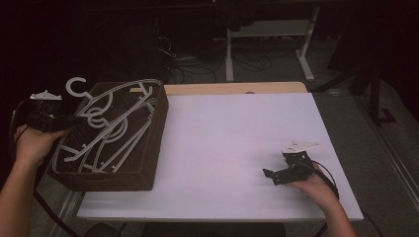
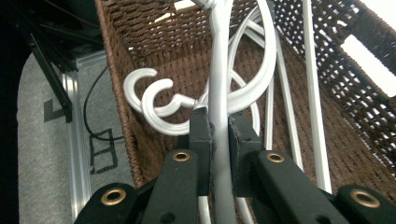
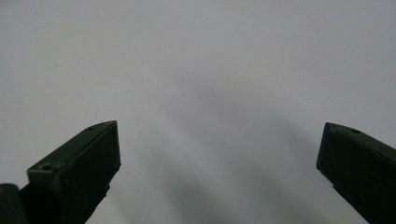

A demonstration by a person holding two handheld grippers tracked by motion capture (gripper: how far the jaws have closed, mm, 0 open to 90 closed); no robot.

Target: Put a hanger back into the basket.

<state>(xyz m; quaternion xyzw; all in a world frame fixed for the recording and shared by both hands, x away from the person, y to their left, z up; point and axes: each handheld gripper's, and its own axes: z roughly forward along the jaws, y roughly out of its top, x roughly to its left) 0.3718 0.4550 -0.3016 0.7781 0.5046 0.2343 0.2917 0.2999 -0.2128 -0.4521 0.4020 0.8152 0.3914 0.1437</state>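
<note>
A brown wicker basket (image 1: 154,143) stands on the left part of the white table (image 1: 237,133) and holds several pale grey plastic hangers (image 1: 116,131). My left gripper (image 1: 75,119) reaches in over the basket's left rim. In the left gripper view my left gripper (image 2: 219,125) is shut on one bar of a grey hanger (image 2: 218,70), and two other hanger hooks (image 2: 154,100) lie beside it against the basket wall (image 2: 126,93). My right gripper (image 1: 272,177) rests low over the table at the right. Its jaws stand wide apart with only bare table between them (image 3: 219,149).
One hanger hook (image 1: 76,87) sticks out past the basket's far left corner. A wooden strip (image 1: 232,88) runs along the table's far edge. Beyond it are white desk legs (image 1: 230,54) and floor cables. A metal rail (image 2: 77,154) lies on the floor left of the basket.
</note>
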